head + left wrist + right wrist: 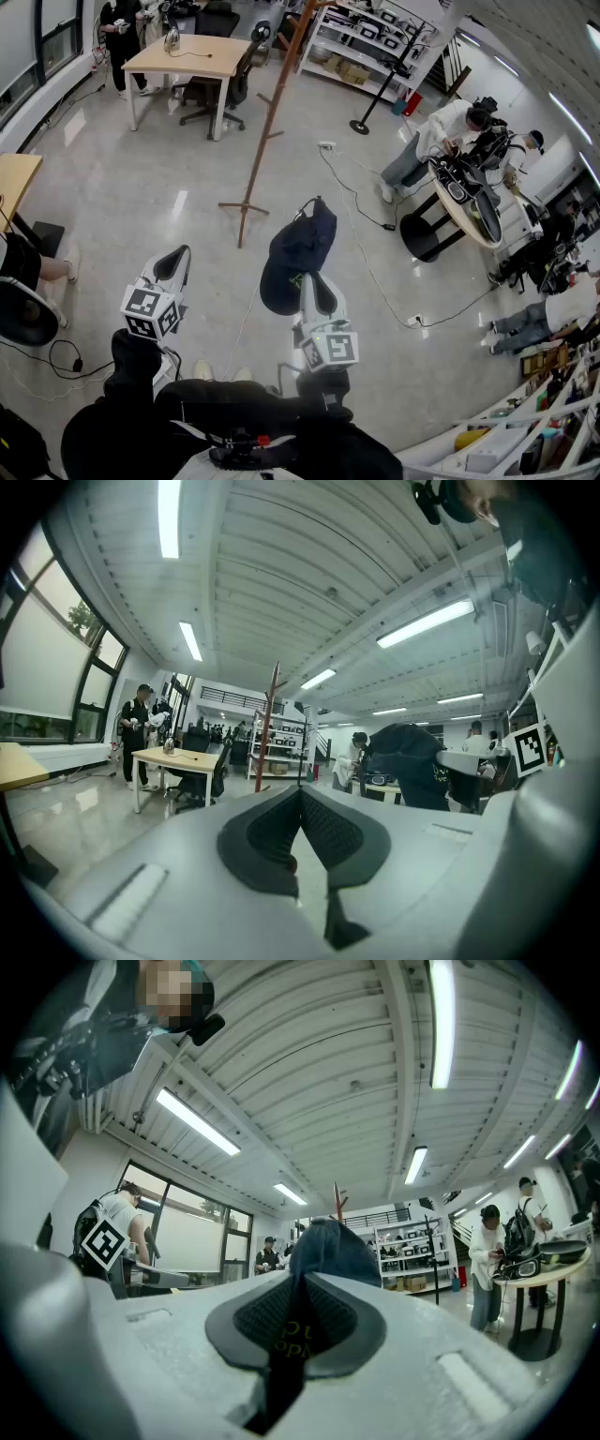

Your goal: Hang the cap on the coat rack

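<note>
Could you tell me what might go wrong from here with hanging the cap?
The right gripper pinches the cap only by its edge, so it might slip out on the way. The coat rack stands free on slim feet; a bump could tip it. A cable on the floor nearby could trip the person.

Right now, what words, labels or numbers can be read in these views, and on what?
On the cap: gold lettering on the part pinched in the right gripper, folded and half hidden; not readable as a word.
On the left cube and right cube: black square markers, no letters.
On the shelf boxes: too small to read.
</note>
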Action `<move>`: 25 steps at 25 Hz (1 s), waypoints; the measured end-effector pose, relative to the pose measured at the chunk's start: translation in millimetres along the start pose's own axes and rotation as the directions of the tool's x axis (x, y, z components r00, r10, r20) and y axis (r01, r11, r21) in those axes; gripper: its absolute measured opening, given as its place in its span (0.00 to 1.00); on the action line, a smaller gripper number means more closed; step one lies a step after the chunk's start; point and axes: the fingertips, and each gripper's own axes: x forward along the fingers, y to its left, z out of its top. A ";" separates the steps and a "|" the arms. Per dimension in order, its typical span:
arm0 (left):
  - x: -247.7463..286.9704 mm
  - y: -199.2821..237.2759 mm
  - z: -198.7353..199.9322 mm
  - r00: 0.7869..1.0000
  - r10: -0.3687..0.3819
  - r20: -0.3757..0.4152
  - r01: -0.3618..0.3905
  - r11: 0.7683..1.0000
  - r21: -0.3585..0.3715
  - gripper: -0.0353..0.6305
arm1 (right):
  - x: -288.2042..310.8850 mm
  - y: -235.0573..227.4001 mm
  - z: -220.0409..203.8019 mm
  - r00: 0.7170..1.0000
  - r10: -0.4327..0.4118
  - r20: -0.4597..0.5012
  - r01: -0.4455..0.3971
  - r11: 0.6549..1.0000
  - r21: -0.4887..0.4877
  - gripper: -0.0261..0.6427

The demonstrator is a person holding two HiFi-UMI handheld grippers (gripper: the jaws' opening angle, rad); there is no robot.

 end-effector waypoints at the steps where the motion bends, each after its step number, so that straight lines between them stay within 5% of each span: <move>1: -0.7 0.7 -0.3 1.000 -0.001 -0.001 0.001 1.000 0.000 0.06 | 1.0 2.4 0.6 1.000 0.003 0.001 -0.003 1.000 -0.002 0.09; 25: -50.9 112.9 1.8 0.993 0.117 0.017 -0.117 0.993 -0.029 0.06 | 73.7 103.4 -10.7 0.989 0.145 0.016 -0.145 0.989 0.037 0.09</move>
